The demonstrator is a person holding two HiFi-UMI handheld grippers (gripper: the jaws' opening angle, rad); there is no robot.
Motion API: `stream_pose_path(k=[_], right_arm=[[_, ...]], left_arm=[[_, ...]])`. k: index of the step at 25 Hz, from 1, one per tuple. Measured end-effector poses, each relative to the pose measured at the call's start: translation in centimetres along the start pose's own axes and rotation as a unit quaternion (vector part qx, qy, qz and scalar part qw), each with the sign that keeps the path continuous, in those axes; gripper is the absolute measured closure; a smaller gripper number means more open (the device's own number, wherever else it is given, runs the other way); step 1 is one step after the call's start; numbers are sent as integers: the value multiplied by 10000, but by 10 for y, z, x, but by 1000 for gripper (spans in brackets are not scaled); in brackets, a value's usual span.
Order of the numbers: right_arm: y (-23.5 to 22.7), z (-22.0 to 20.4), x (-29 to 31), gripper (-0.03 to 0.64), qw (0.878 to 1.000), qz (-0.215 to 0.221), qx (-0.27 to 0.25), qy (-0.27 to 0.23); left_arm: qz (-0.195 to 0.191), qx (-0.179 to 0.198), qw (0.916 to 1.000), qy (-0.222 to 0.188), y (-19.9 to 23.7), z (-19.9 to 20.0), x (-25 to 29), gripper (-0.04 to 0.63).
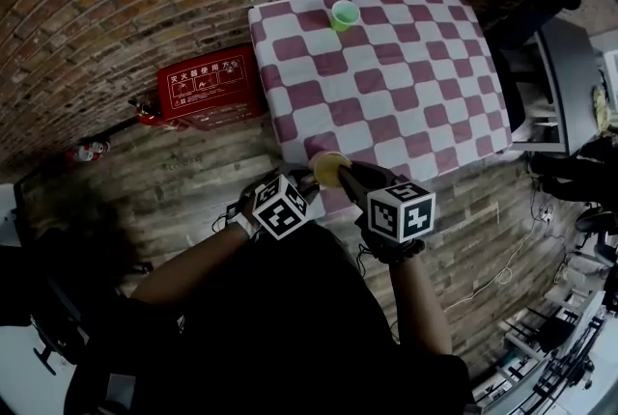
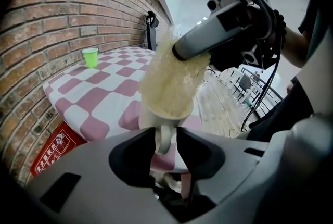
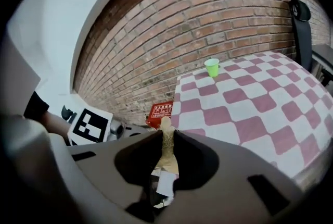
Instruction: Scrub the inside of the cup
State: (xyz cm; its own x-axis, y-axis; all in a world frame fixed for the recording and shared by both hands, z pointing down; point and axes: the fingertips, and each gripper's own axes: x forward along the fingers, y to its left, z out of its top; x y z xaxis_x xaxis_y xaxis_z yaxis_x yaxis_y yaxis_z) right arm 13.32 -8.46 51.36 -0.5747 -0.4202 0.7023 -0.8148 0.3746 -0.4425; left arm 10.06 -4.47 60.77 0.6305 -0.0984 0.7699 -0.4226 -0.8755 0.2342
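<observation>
A white cup [image 2: 162, 114] hangs tilted over the near edge of the checkered table [image 1: 406, 85]. My left gripper [image 2: 165, 138] is shut on the cup's handle. A yellowish mesh scrubber [image 2: 173, 74] fills the cup's mouth, so the inside is hidden. My right gripper [image 3: 166, 137] is shut on that scrubber [image 3: 167, 149], which shows as a thin strip between the jaws. In the head view the cup [image 1: 327, 169] sits between the left gripper [image 1: 307, 183] and the right gripper [image 1: 350, 178], close to my body.
A small green cup [image 1: 345, 14] stands at the table's far edge by the brick wall. A red box [image 1: 210, 87] lies on the floor left of the table. Dark furniture [image 1: 550, 56] stands to the right, and cables run across the floor.
</observation>
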Motion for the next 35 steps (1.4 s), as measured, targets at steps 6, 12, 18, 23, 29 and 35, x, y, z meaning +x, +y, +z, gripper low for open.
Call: stream_pose_path(k=[6,12,18,23,29,35], right_arm=[[-5,10,-28,546,9981,-429,-248,-361],[-5,-18,17,546,9809,-937,-1621,522],[-7,-48,64,545,9146,-1055,-3564,1596],[-8,-45,69,546,8509,-876,-4874,1750],[3,-21,39,545,8289,-1027,-5301,1464],[22,32,-18,546,8538,-1306,-5011,543]], left_arm=[[51,-17,10000,-5,4,-1,-3,457],[136,-19,9999,4,6,-3,-9,457],[124,60,9999,93,2,-7,-7,457],[132,15,9999,97,2,-11,-6,460],[102,68,9999,31,1,-11,-8,512],[148,91,9998,18,3,-11,-10,514]])
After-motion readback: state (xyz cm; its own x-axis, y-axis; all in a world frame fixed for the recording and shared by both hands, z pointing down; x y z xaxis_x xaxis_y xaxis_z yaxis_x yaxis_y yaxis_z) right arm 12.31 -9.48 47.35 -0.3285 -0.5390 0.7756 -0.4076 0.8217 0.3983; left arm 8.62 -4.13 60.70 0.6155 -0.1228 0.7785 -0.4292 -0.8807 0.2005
